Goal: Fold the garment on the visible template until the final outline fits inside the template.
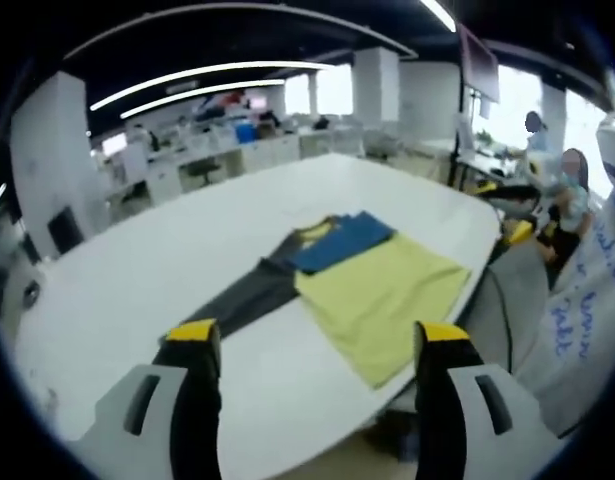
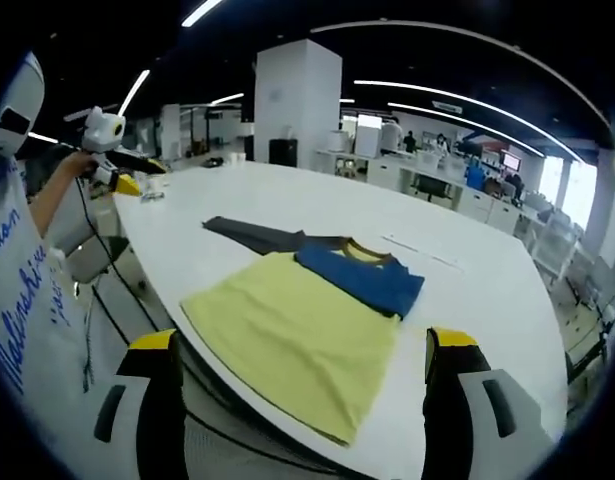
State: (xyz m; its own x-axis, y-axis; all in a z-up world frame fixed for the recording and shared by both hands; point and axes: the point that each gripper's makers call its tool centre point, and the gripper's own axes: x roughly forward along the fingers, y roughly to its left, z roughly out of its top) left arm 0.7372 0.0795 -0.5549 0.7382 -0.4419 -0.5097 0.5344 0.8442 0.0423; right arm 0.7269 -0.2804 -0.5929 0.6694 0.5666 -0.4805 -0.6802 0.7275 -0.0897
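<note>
Garment (image 2: 307, 330) flat on white tabletop (image 2: 467, 290), yellow, blue, grey | my left fingers (image 1: 192, 345) apart, holding nothing | right fingers (image 2: 157, 350) apart, holding nothing

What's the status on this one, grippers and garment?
Left gripper open, empty, short of the table. Right gripper open, empty. Garment flat on the table, yellow body, blue and grey parts partly folded, ungripped. Nothing blocking.

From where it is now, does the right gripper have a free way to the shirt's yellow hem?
Probably yes: the right gripper is open above the table edge, nothing lies between it and the shirt.
</note>
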